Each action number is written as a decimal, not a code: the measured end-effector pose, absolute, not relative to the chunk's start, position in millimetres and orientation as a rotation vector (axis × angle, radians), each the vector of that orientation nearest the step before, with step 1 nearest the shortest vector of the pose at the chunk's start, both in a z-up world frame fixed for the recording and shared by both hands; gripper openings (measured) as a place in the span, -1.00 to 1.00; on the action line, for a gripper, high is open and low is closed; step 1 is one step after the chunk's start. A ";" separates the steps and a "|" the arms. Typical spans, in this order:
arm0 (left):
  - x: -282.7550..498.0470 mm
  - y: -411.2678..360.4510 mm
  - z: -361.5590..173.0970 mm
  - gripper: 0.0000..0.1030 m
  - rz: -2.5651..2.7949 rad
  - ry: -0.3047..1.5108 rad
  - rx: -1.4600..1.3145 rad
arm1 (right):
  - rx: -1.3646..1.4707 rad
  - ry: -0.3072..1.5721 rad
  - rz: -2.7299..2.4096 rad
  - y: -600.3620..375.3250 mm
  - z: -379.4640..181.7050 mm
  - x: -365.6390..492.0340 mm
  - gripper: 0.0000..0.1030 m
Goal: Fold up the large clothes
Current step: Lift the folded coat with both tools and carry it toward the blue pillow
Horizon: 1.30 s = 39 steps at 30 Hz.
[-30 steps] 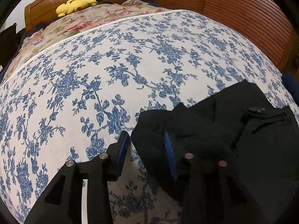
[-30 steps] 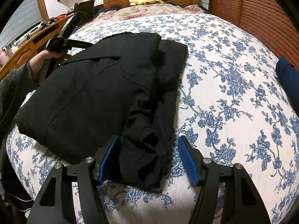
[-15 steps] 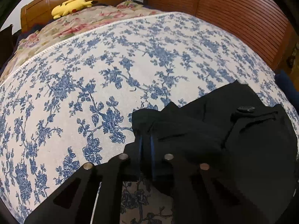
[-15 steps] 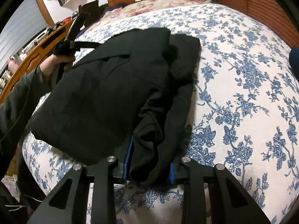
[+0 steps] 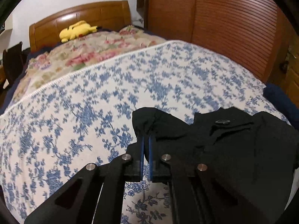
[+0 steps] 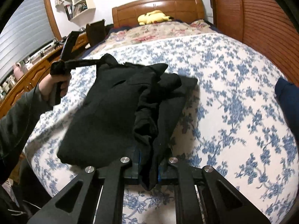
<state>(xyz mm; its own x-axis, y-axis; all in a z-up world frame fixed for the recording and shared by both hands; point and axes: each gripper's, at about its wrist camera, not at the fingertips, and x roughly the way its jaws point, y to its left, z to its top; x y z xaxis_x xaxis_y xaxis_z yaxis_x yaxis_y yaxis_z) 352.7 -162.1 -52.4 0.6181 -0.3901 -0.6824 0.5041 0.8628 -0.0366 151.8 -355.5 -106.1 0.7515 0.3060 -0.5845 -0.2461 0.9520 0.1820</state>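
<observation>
A black garment (image 6: pixel 112 108) with a button (image 5: pixel 222 121) hangs lifted above the blue floral bedspread (image 6: pixel 233 85). My left gripper (image 5: pixel 146 140) is shut on one corner of the black garment (image 5: pixel 214 149). It also shows in the right wrist view (image 6: pixel 101 61), held by a hand at the garment's far left corner. My right gripper (image 6: pixel 148 160) is shut on a bunched near edge of the garment. The cloth sags between the two grippers.
A yellow plush toy (image 5: pixel 77 30) lies by the wooden headboard (image 6: pixel 158 5). A floral quilt (image 5: pixel 89 52) covers the bed's head end. A slatted wooden wardrobe (image 5: pixel 233 24) stands on the right. A dark blue item (image 6: pixel 287 97) lies at the right bed edge. A desk (image 6: pixel 28 74) runs along the left.
Both grippers closed on the black garment and lifted it off the bedspread. The views have tilted up toward the headboard.
</observation>
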 end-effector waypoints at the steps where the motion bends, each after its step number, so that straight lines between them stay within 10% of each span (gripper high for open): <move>1: 349.7 -162.3 -47.2 -0.92 -0.516 0.732 0.167 | 0.089 0.645 0.299 -355.5 -101.5 150.0 -0.81; 20: 278.4 -225.3 43.1 -0.93 -0.569 0.558 0.226 | 0.057 0.529 0.197 -420.7 -53.3 93.2 -0.81; 39: 235.9 -444.3 114.7 -0.93 -0.793 0.448 0.221 | 0.015 0.411 -0.099 -564.6 21.3 -31.5 -0.81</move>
